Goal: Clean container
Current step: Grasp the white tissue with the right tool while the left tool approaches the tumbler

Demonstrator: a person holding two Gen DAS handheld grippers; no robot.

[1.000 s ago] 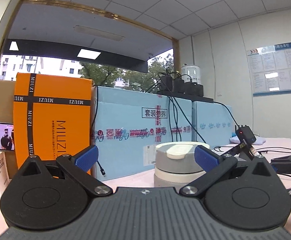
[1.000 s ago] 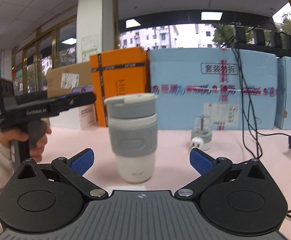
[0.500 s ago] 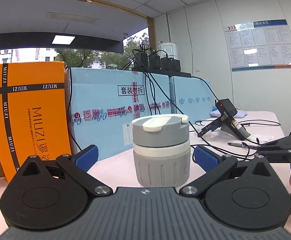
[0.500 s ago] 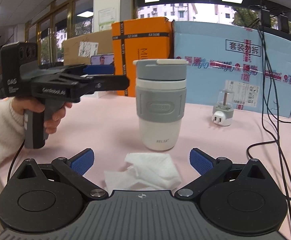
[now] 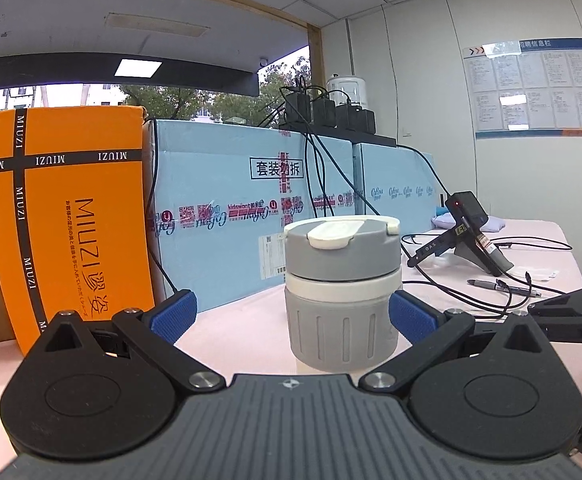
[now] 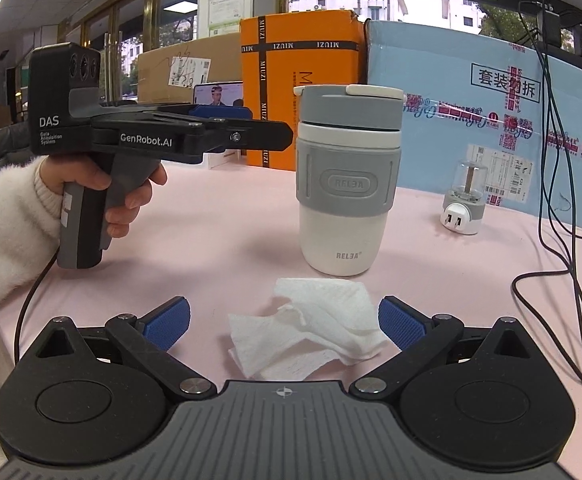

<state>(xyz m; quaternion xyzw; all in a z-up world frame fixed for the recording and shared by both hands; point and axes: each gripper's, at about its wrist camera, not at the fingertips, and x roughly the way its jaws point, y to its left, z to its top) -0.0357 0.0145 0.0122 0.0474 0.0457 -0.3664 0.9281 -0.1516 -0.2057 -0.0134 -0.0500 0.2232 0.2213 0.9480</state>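
Observation:
A white travel cup [image 6: 347,184] with a grey sleeve and a grey lid stands upright on the pink table [image 6: 219,240]. My left gripper [image 5: 291,318] is open at the height of the cup's [image 5: 341,292] sleeve, the cup standing between its blue pads but nearer the right one. From the right wrist view the same left gripper [image 6: 259,132] comes in from the left, just short of the cup. A crumpled white paper towel [image 6: 307,336] lies in front of the cup. My right gripper [image 6: 283,322] is open low over the table with the towel between its fingers.
An orange box [image 5: 67,216] and light blue cartons [image 5: 251,208] line the back of the table. A small plug-in device [image 6: 465,200] sits right of the cup, with black cables [image 6: 563,208] trailing beside it. A spare gripper on a stand [image 5: 471,232] and a pen [image 5: 499,286] lie far right.
My left gripper has closed in on the cup, which now fills more of its view. My right gripper has dropped and drawn near the paper towel, now between its fingers.

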